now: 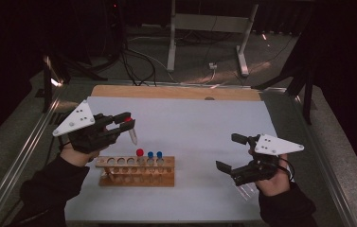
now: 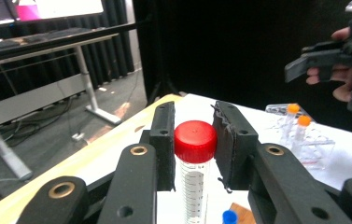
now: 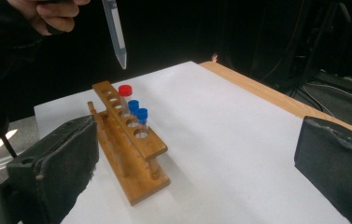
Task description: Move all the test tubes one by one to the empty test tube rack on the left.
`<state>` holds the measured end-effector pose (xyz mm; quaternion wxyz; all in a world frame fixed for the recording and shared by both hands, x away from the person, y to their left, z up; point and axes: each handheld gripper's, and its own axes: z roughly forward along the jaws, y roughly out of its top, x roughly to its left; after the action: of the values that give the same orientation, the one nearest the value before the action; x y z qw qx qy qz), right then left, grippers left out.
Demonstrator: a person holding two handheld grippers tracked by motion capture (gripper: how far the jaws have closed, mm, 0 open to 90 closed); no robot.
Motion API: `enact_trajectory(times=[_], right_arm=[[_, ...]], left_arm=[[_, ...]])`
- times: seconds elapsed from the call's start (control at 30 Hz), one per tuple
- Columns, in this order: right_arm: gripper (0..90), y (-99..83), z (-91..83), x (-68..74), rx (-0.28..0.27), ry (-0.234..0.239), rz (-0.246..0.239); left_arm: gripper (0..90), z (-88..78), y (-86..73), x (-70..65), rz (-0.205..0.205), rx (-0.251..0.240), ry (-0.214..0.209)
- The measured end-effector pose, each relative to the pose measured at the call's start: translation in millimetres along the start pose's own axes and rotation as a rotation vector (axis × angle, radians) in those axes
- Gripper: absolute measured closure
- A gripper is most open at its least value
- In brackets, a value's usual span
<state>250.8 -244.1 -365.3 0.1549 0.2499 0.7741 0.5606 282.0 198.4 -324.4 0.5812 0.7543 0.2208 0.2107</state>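
Red-capped tube (image 1: 131,130) in left gripper (image 1: 125,122), above rack (image 1: 136,171).

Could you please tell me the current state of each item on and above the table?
Red-capped clear plastic tube: capped, held in the air.
Left gripper: shut on its cap.
Right gripper: open, empty.
Wooden tube rack: upright, three capped tubes, several holes free.

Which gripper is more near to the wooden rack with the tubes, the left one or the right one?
Left. The left gripper hangs just above and behind the wooden rack, holding a red-capped tube. The right gripper stands open, well off to the rack's right.
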Motion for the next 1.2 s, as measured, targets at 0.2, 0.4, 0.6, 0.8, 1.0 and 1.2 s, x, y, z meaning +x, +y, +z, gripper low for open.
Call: enact_trajectory(times=[0.2, 0.4, 0.6, 0.8, 1.0, 1.2], right_arm=[[0.0, 0.6, -1.4, 0.3, -0.005, -0.021, -0.004], [0.0, 0.9, -3.4, 0.6, -0.003, -0.035, -0.010], [0.0, 0.3, -3.7, 0.6, 0.003, -0.038, -0.011], [0.0, -0.9, -3.5, 1.2, 0.006, -0.036, -0.010], [0.0, -1.4, -4.1, 1.2, 0.009, -0.037, -0.008], [0.0, -2.4, -4.0, 1.5, 0.015, -0.038, -0.006]], left_arm=[[71.8, -8.1, -10.5, 3.8, -0.012, 0.011, 0.020], [71.8, -12.7, -27.3, 6.2, -0.043, 0.026, 0.029], [71.8, -10.6, -45.6, 5.7, -0.073, 0.044, 0.027], [71.9, -3.7, -64.8, 4.7, -0.105, 0.068, 0.015], [71.8, 3.6, -80.0, 3.9, -0.131, 0.082, 0.003], [71.8, 14.0, -96.3, -1.0, -0.132, 0.128, -0.010]])
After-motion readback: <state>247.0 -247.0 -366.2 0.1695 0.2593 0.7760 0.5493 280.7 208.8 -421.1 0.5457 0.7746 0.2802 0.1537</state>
